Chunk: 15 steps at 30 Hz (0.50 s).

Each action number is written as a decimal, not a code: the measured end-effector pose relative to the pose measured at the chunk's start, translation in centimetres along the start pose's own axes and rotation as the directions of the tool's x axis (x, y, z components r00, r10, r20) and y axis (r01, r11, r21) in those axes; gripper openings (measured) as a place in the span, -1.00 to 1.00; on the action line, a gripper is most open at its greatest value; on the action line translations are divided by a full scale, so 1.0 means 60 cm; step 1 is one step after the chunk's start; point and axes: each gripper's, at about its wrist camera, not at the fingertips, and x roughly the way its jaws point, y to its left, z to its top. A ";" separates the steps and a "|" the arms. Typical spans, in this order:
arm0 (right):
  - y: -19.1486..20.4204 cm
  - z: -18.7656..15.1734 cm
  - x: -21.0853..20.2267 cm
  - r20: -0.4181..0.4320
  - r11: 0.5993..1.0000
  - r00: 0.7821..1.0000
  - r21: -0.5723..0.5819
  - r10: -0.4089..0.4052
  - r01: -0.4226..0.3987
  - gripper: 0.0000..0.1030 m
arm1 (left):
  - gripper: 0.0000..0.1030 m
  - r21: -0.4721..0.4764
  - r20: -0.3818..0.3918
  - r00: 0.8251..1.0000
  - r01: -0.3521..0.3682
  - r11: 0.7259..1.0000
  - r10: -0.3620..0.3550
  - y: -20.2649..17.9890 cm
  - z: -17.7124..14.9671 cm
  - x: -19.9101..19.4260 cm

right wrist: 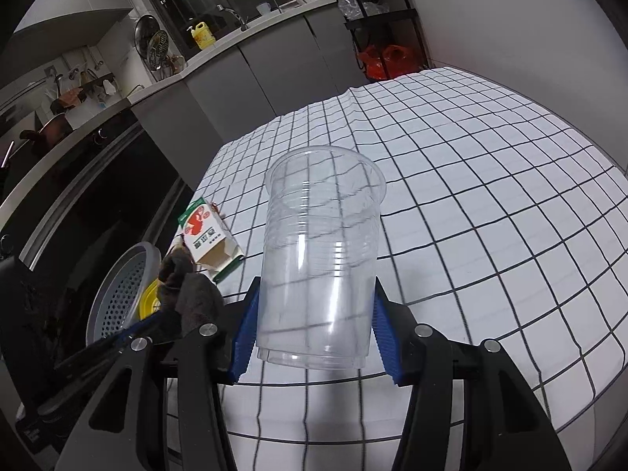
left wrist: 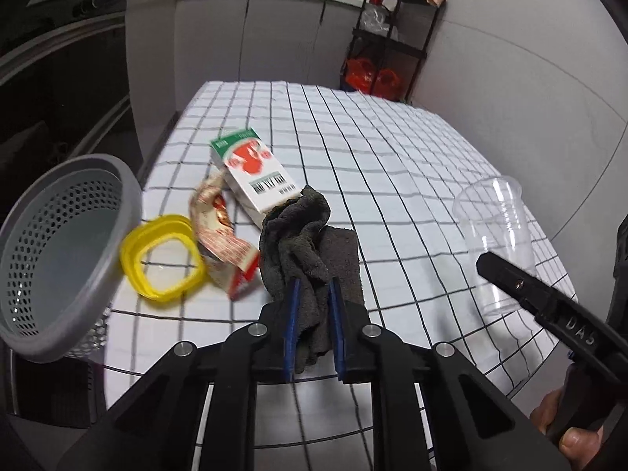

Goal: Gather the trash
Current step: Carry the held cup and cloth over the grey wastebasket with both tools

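trash lies on the checked tablecloth point(left wrist: 392, 149) near its left edge, beside a grey perforated basket point(left wrist: 59, 255). a clear plastic cup point(right wrist: 320, 259) sits upright between the right gripper point(right wrist: 316, 333) pads, which press its sides. a white carton point(left wrist: 251, 172) with red print lies flat beside a crumpled wrapper point(left wrist: 219, 231) and a yellow ring point(left wrist: 163, 259). the left gripper point(left wrist: 314, 306) is clamped on a dark grey rag point(left wrist: 310, 243), lifted off the cloth.

On the checked cloth were one carton point(left wrist: 251, 170), one yellow ring point(left wrist: 163, 261), one crumpled wrapper point(left wrist: 219, 231), one grey rag point(left wrist: 310, 243), one clear cup point(right wrist: 320, 259) (possibly nested) and one basket point(left wrist: 51, 259).
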 end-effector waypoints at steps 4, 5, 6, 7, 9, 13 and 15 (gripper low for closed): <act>0.029 0.003 -0.004 0.003 0.999 1.000 -0.029 0.027 -0.027 -0.02 | -0.72 -0.014 0.055 0.998 -0.023 1.000 0.024 0.028 0.021 -0.044; 0.037 0.004 -0.005 0.003 0.999 0.999 -0.037 0.036 -0.036 -0.02 | -0.72 -0.019 0.070 0.997 -0.032 0.999 0.033 0.038 0.026 -0.054; 0.049 0.005 -0.005 0.005 0.998 0.999 -0.049 0.047 -0.047 -0.02 | -0.72 -0.024 0.081 0.996 -0.041 0.999 0.043 0.046 0.029 -0.063; 0.057 0.007 -0.006 0.006 0.997 0.998 -0.058 0.055 -0.055 -0.02 | -0.72 -0.033 0.099 0.993 -0.061 0.998 0.064 0.063 0.035 -0.074; 0.078 0.009 -0.003 0.005 0.994 0.997 -0.078 0.079 -0.079 -0.02 | -0.72 -0.049 0.119 0.988 -0.089 0.995 0.095 0.088 0.043 -0.090; 0.131 0.015 0.016 -0.016 0.982 0.990 -0.124 0.139 -0.139 -0.02 | -0.72 -0.085 0.151 0.974 -0.155 0.984 0.166 0.144 0.056 -0.119; 0.159 0.016 0.027 -0.029 0.974 0.985 -0.148 0.169 -0.172 -0.02 | -0.72 -0.104 0.159 0.967 -0.185 0.977 0.200 0.171 0.061 -0.126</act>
